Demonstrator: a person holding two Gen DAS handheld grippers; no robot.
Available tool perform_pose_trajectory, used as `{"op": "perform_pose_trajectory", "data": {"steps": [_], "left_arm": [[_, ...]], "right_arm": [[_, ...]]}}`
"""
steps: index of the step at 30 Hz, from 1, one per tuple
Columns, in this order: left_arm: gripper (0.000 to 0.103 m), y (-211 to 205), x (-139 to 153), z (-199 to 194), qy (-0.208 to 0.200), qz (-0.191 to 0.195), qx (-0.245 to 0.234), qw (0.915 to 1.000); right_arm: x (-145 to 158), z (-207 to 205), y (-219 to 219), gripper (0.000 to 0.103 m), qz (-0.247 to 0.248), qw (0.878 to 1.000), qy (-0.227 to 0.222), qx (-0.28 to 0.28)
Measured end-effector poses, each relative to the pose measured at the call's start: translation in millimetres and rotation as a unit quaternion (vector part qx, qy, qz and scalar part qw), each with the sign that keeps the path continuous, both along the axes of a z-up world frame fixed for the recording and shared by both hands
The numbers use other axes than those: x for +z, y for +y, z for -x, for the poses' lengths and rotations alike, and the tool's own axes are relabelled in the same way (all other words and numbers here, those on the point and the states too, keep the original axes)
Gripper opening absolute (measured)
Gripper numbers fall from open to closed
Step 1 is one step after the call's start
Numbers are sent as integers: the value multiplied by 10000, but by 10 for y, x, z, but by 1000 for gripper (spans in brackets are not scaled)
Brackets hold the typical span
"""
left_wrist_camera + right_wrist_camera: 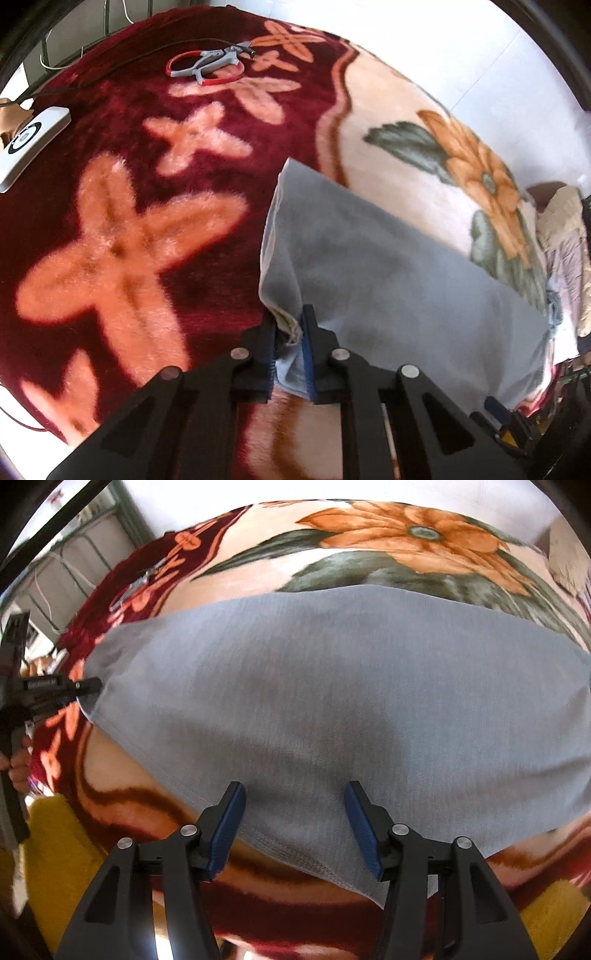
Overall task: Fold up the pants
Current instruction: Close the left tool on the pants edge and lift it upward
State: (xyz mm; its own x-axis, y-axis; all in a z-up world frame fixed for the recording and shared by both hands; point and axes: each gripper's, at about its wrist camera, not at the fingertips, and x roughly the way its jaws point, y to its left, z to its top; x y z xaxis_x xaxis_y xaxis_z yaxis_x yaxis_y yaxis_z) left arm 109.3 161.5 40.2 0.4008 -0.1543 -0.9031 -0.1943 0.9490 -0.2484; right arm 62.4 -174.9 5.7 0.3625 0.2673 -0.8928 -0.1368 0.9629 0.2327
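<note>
Grey pants [388, 266] lie folded over on a plush floral blanket [122, 236]. My left gripper [290, 325] is shut on a bunched corner of the pants, cloth pinched between its blue pads. In the right wrist view the pants [332, 686] spread wide across the blanket [369, 535]. My right gripper [295, 794] stands open over their near hem, grey fabric lying between the fingers with the pads apart from it. The left gripper [86, 686] shows at the far left of that view, nipping the pants' left corner, with a hand [18, 764] below it.
Grey-and-red pliers [210, 64] and a black cable lie at the blanket's far end. A white device [29, 140] rests at the left edge. Bundled cloth [565, 258] sits at the right. Yellow fabric [55, 849] lies at the near edge. White floor [498, 55] lies beyond the bed.
</note>
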Motion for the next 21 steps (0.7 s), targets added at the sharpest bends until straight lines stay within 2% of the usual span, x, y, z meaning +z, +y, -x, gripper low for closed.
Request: {"op": "perform_pose_trajectory", "data": {"steps": [3,10,21], "left_arm": [[11,11,112,52,-223,200,-64,9995],[11,-202,424,136,-626,391,-359,9966],[11,-878,769,168,-813,400,-1038,9905]], "right_arm": [[45,10,-49,52,-186,9998,8,-38],[205,66,-117,52,-210,9995,-235,-58],[281,154,-422,52,-388,9978,-376,-372]]}}
